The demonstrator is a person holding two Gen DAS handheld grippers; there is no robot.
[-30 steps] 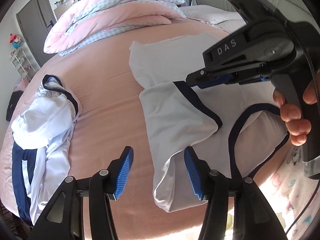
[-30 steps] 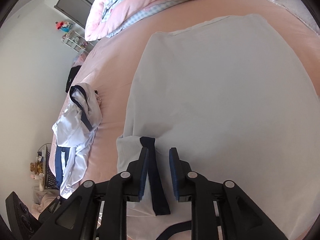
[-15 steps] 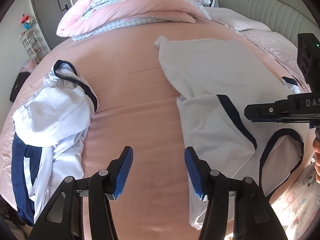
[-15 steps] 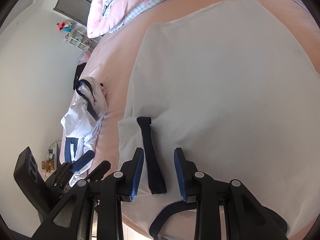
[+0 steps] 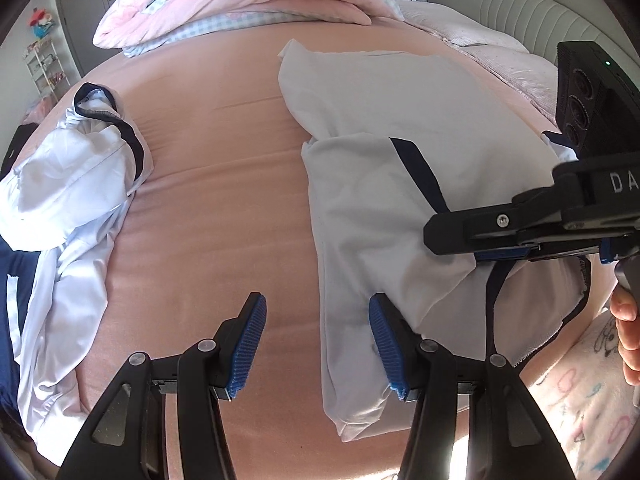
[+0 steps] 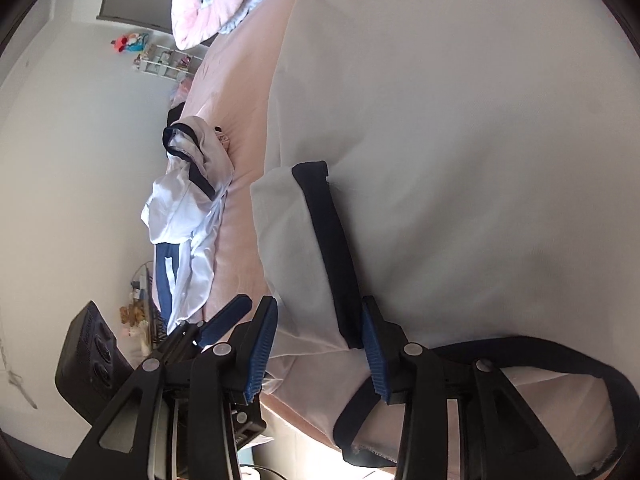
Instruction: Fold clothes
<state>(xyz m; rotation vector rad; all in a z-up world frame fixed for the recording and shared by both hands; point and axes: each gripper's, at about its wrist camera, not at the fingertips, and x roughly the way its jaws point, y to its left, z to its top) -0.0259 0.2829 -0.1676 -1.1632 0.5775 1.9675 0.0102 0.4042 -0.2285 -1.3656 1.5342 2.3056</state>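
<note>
The white T-shirt (image 5: pixel 400 120) lay spread over the pink bedsheet (image 5: pixel 224 184), its navy-trimmed sleeve (image 6: pixel 296 248) folded inward across the body and its navy neckline (image 6: pixel 520 352) hanging at the near edge of the mattress. To the left of the shirt a broad strip of bare sheet ran up the bed, open ground all the way to a rumpled white-and-navy garment (image 5: pixel 68 200) heaped at the far left edge. Beyond both, a pink quilt (image 5: pixel 240 4) was piled at the head of the bed.

The left gripper (image 5: pixel 316 344) stood with its jaws moderately apart and nothing pinched: the bare sheet showed between them, and the shirt's folded side edge drooped just ahead of and inside the right-hand pad, whether touching it I could not tell. The right gripper (image 6: pixel 320 352) hovered over the folded sleeve, its jaws having just been opening; sleeve cloth and the end of the navy cuff band (image 6: pixel 332 248) lay between the pads, unclamped, the band running away from the right-hand pad. A person's fingers (image 5: pixel 628 332) wrapped that gripper's handle.
</note>
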